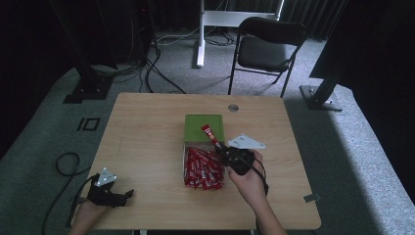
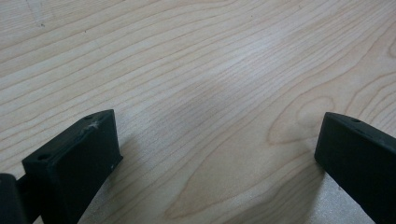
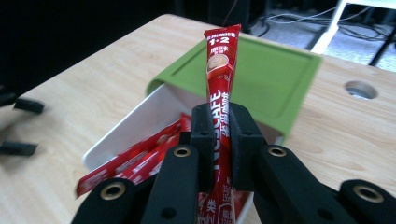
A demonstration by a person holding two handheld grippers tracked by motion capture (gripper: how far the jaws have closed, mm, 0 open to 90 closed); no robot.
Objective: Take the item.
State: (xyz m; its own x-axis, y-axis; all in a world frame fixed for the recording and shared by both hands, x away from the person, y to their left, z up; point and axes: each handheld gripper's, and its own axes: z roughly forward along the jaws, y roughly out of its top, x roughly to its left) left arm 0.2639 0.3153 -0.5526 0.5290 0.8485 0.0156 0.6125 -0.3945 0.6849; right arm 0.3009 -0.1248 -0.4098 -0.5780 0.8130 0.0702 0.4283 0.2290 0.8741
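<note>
Standing on grey carpet (image 1: 342,147) (dark room), wooden table (image 1: 147,137)

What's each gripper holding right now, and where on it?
Right gripper: shut on a red instant-coffee stick sachet, pinched around mid-length, its top end sticking up above the jaws. Left gripper: jaws open over bare wooden table, holding nothing.

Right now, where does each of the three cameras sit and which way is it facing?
High view: above the person's side, looking forward and down on the table; forearms and both grippers show.
Left gripper view: on the left gripper, facing bare wood between open jaws.
Right gripper view: on the right gripper, facing the green-lidded box.
Shared: the high and right gripper views both show the red sachet it clamps.
</note>
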